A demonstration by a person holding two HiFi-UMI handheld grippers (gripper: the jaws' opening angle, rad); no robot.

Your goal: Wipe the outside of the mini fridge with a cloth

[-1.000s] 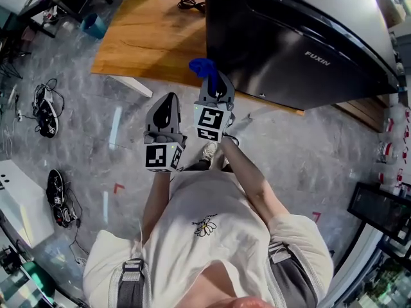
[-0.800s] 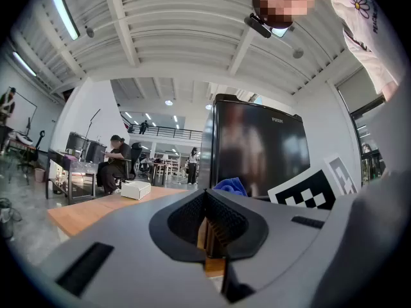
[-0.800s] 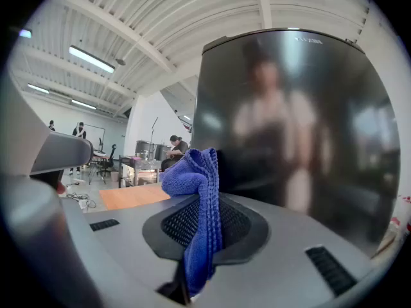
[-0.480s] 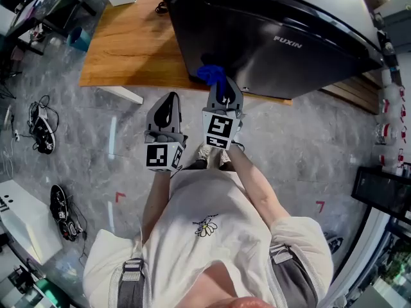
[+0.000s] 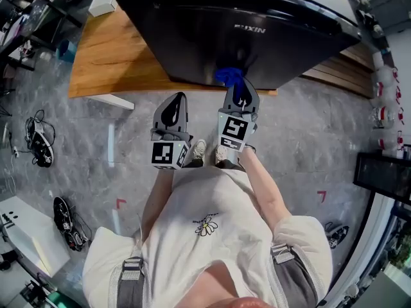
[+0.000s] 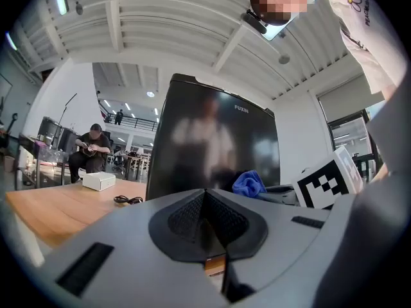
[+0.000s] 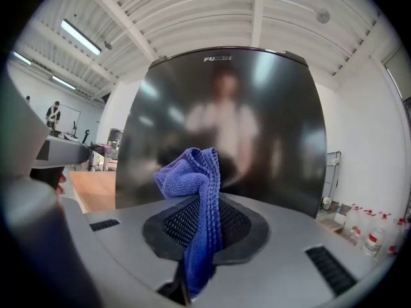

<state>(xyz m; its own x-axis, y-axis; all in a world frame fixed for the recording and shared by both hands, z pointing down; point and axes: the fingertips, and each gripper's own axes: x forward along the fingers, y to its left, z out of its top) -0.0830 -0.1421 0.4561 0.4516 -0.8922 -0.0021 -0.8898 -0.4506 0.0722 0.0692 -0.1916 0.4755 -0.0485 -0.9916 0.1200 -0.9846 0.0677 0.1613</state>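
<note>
Two grippers: both raised toward the black door, side by side at the centre of the head view.
Right gripper [image 5: 235, 88]: jaws pinched on the blue cloth [image 7: 194, 172], with a bunched wad standing proud above the tips and a tail hanging down between the pads.
Left gripper [image 5: 172, 108]: jaws pressed together on nothing (idle, just left of the other in the head view).
Mini fridge [image 5: 244, 31]: glossy black, across the upper half of the head view, upright on the wooden counter [image 5: 109, 63]; door filling the middle of the right gripper view.
Cloth and door: wad at the lower edge of the door in the head view, very near; contact not certain from any view.
Step in hand: approach, judged just short of a stroke on the door front.
Next move: wad pressed flat on the panel, then swept across and upward under steady pressure; firm pinch needed against drag-out.
Left to do: probably nearly all of it, meaning door, sides and top.
Off to the side: white box [image 6: 98, 181] and black cable [image 6: 128, 200] on the counter, lower left of the left gripper view, clear of the door face.
</note>
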